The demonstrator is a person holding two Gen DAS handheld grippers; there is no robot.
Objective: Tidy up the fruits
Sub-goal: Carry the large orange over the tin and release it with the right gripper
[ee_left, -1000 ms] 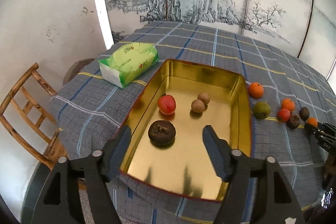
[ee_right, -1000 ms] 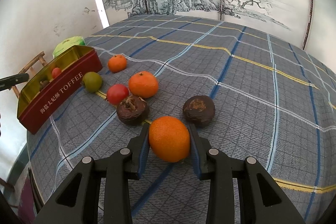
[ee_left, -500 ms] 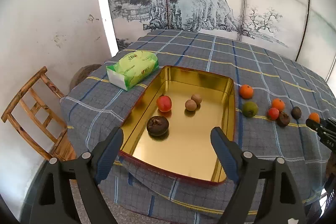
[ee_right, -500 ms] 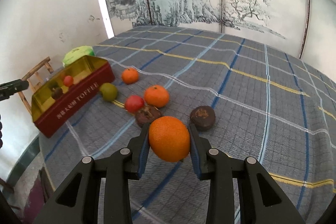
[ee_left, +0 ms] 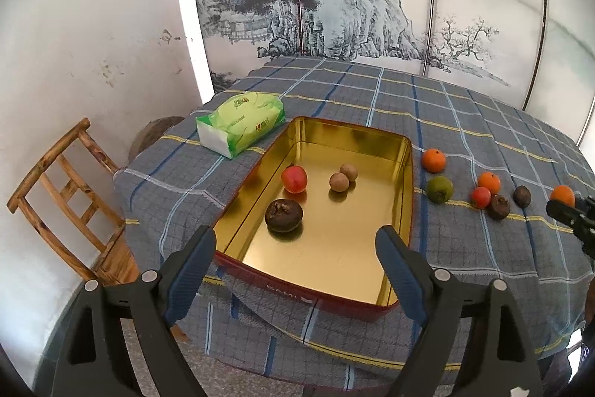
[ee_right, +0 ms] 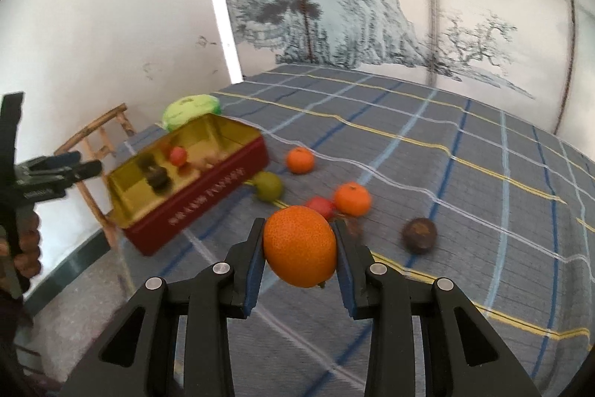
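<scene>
2 black two-finger grippers are in view. The right gripper (ee_right: pixel 299 248) clamps a large round orange fruit (ee_right: pixel 299 245) between its blue pads, lifted above the grey plaid tablecloth (ee_right: pixel 465 173). The left gripper (ee_left: pixel 295 259) hangs spread wide and empty at the near end of the gold-lined red rectangular tin (ee_left: pixel 403 211). Inside the tin lie 1 red fruit (ee_left: pixel 294 179), 1 dark brown wrinkled fruit (ee_left: pixel 283 215) and 2 small tan round fruits (ee_left: pixel 343 177). Between the held fruit and the tin, on the cloth, sit 2 smaller oranges (ee_right: pixel 352 199), 1 green fruit (ee_right: pixel 268 186), 1 red fruit partly hidden behind the held one, and 1 dark brown fruit (ee_right: pixel 419 234) off to the right. A green tissue pack (ee_left: pixel 241 123) lies just beside the tin's far left corner, and a wooden chair (ee_left: pixel 70 207) stands past the table edge.
</scene>
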